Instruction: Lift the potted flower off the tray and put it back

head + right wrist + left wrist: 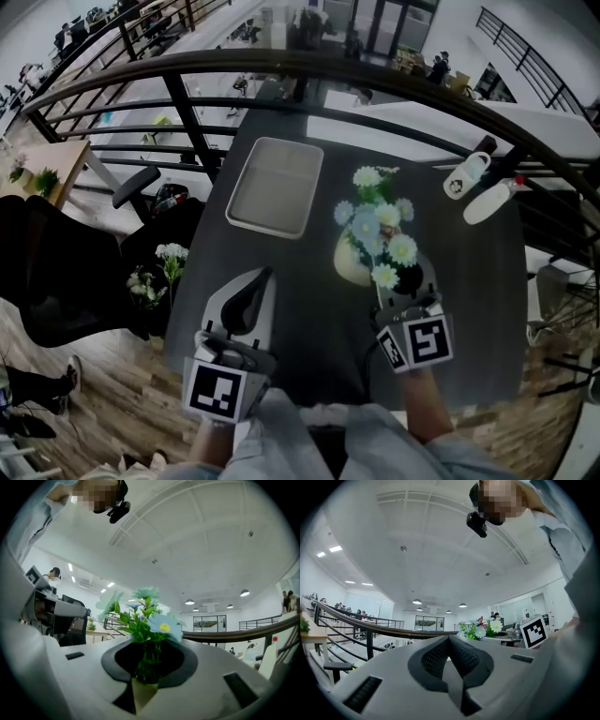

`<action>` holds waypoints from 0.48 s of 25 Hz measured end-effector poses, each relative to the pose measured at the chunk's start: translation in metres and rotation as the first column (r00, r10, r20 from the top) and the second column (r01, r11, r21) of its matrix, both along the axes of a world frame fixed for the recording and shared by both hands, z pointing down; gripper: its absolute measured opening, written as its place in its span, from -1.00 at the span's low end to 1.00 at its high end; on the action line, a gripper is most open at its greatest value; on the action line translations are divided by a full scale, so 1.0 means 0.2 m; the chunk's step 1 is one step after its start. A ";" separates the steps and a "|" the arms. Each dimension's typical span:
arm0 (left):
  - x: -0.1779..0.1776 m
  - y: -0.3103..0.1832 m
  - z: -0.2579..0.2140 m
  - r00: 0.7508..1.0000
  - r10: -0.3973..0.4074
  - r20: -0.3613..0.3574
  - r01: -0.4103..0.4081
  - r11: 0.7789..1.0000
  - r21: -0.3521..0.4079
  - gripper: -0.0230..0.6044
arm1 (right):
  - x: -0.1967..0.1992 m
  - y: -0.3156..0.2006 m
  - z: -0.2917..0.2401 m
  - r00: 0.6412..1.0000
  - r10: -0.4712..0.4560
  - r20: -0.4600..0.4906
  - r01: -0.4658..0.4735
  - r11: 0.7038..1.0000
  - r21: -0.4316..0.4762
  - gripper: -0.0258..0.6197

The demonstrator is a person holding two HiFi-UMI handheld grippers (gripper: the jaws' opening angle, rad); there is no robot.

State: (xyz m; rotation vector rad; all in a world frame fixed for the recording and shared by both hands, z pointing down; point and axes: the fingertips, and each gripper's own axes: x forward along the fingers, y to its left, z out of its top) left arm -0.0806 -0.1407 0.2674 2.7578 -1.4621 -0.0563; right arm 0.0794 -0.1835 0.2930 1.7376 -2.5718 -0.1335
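We have the right gripper (405, 281) fingers pinched on the rim of the potted flower (370, 234), upright, off the tray (275, 186) and to its right. Put-back should go left. Left gripper (253, 281) fingers closed and empty, nearer the tray.

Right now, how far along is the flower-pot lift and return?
Done: the cream pot of pale blue and white flowers is off the shallow grey rectangular tray, which sits empty. In hand: the right gripper is clamped on the pot's rim, holding it to the tray's right; the left gripper is shut and empty. Left: set the pot back in the tray and release.
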 end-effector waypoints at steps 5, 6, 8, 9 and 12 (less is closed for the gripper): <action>-0.01 0.02 -0.01 1.000 -0.008 0.002 0.008 1.000 0.008 -0.93 | -0.01 0.03 0.02 1.000 -0.008 0.004 0.008 1.000 -0.005 -0.66; -0.01 0.02 -0.01 1.000 -0.009 0.002 0.009 1.000 0.009 -0.93 | -0.01 0.03 0.02 1.000 -0.010 0.007 0.010 1.000 -0.004 -0.66; -0.01 0.03 -0.02 1.000 -0.007 0.002 0.007 1.000 0.012 -0.93 | -0.01 0.04 0.01 1.000 -0.012 0.011 0.012 1.000 -0.002 -0.66; -0.01 0.03 -0.02 1.000 -0.006 0.003 0.006 1.000 0.013 -0.93 | -0.02 0.04 0.01 1.000 -0.011 0.011 0.011 1.000 -0.001 -0.66; 0.00 0.03 -0.02 1.000 -0.002 0.009 0.002 1.000 0.013 -0.93 | -0.01 0.04 0.00 1.000 -0.008 0.008 0.008 1.000 0.002 -0.66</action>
